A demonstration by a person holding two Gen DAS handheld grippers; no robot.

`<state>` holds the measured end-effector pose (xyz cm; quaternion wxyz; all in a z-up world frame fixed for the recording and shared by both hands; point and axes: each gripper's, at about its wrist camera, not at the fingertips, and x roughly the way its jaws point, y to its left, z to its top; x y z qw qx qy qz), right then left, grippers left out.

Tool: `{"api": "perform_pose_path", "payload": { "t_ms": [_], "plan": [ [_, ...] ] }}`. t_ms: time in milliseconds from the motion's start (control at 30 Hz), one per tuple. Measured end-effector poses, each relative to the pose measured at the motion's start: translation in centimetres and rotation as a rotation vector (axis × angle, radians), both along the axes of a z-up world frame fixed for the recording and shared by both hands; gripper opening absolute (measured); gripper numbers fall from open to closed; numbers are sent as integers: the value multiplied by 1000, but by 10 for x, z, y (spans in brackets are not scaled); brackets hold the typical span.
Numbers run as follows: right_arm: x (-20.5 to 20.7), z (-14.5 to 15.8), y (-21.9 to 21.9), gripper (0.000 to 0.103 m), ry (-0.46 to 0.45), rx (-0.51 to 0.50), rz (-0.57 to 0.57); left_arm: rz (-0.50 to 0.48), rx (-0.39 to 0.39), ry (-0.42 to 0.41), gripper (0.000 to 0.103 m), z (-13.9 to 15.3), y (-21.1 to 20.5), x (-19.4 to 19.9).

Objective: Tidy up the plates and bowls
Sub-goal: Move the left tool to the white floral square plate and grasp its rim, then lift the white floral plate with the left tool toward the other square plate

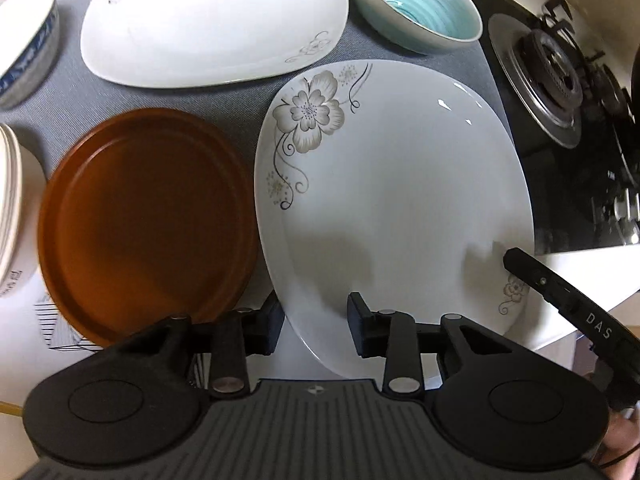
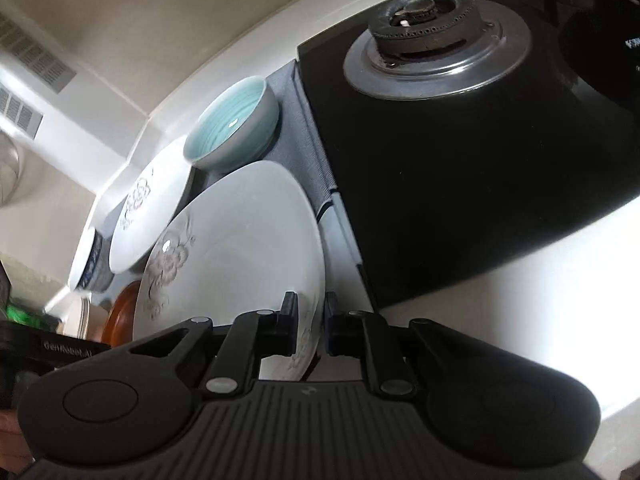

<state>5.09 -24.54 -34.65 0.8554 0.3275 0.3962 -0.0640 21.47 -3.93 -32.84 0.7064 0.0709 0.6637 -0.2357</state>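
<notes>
A large white flower-patterned plate (image 1: 392, 200) lies on the grey mat, beside a brown round plate (image 1: 148, 220). My left gripper (image 1: 316, 322) is open, its fingers straddling the white plate's near rim. My right gripper (image 2: 310, 328) has its fingers closed narrowly on the same plate's (image 2: 240, 248) right rim; its finger shows in the left wrist view (image 1: 560, 292). Behind are a second white flowered plate (image 1: 212, 20), a teal bowl (image 1: 420, 4) and a blue-patterned bowl (image 1: 24, 40).
A black gas hob with a burner (image 1: 556, 68) lies right of the mat; it also shows in the right wrist view (image 2: 424, 28). A stack of white bowls (image 1: 12, 200) stands at the left edge. The white counter edge (image 2: 540, 312) runs along the front.
</notes>
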Motion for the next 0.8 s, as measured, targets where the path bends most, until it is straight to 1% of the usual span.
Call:
{"api": "perform_pose_path", "payload": {
  "t_ms": [33,67,167,200,233,267,300,333,367,467,567,667,767,800],
  "plan": [
    [-1,0,2,20,4,-6,3,-6,2,6,36,-2,-1,0],
    [-1,-2,2,21,6,3,-2,-3,-1,15,40,-5,-3,0],
    [-2,-11,-5,26,-20,87,-30,28,-12,45,48,-16,-19,6],
    [-2,-13,-7,32,-31,121,-36,33,-8,45,49,-16,-21,6],
    [-3,-14,-7,32,-38,129,-29,31,-1,38,49,-16,-22,4],
    [-2,-14,-6,32,-40,109,-13,24,5,22,49,-15,-23,2],
    [-1,-12,-3,27,-34,79,2,20,9,6,49,-14,-24,0],
    [-1,-11,1,18,-22,45,6,14,12,-7,48,-13,-24,-2],
    [-2,-10,3,15,-9,20,7,8,11,-14,46,-12,-25,-2],
    [-6,-7,3,15,-9,26,-16,22,-12,-14,39,-8,-17,-3],
    [-10,-2,5,14,-27,28,-17,27,-16,-35,38,2,-10,-5],
    [-11,9,9,14,-41,-12,-1,15,-25,-62,39,13,-10,-7],
    [-14,15,9,14,-48,-32,-7,4,-31,-59,39,18,-14,-4],
    [-14,14,7,14,-51,-22,-15,4,-28,-59,39,23,-7,-9]
  ]
}}
